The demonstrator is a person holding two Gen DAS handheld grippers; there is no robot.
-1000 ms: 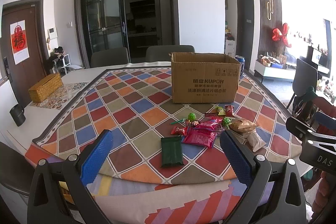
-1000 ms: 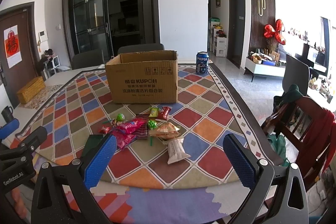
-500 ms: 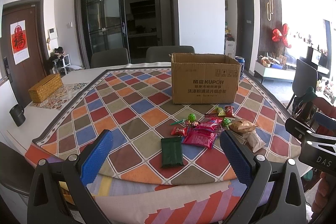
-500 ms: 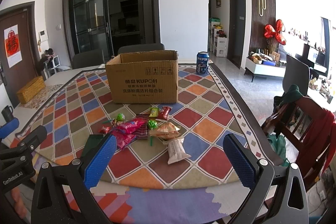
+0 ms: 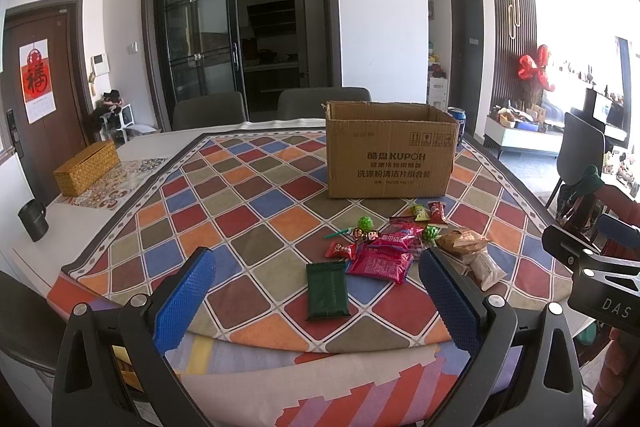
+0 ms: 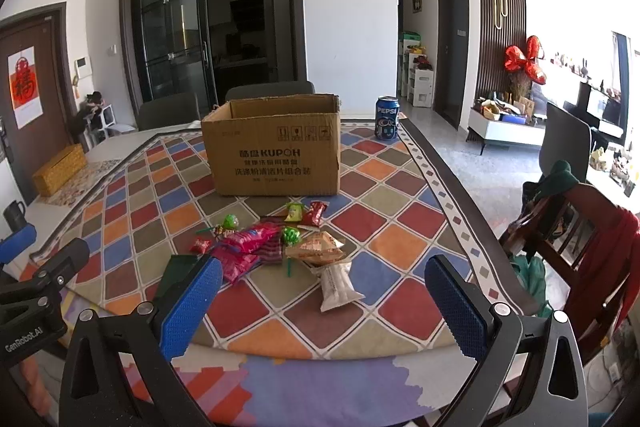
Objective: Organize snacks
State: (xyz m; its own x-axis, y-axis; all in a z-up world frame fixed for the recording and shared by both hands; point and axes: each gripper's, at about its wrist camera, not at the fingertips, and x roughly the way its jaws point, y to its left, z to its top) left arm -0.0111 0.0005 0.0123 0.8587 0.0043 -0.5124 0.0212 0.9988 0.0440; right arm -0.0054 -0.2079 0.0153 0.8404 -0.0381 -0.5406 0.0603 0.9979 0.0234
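A pile of snacks lies on the checkered tablecloth (image 5: 248, 227) in front of an open cardboard box (image 5: 390, 151), which also shows in the right wrist view (image 6: 276, 147). A dark green packet (image 5: 326, 291) lies nearest, with a pink packet (image 5: 382, 261), a brown packet (image 5: 460, 243) and a white packet (image 6: 336, 285) to its right. Small candies and a green lollipop (image 5: 364, 223) lie behind them. My left gripper (image 5: 320, 303) is open and empty, just short of the green packet. My right gripper (image 6: 324, 307) is open and empty, near the white packet.
A Pepsi can (image 6: 387, 117) stands right of the box. A woven box (image 5: 86, 167) and a black cup (image 5: 34, 219) sit at the table's left. Grey chairs (image 5: 208, 111) stand behind the table. A wooden chair with red cloth (image 6: 592, 243) is at right.
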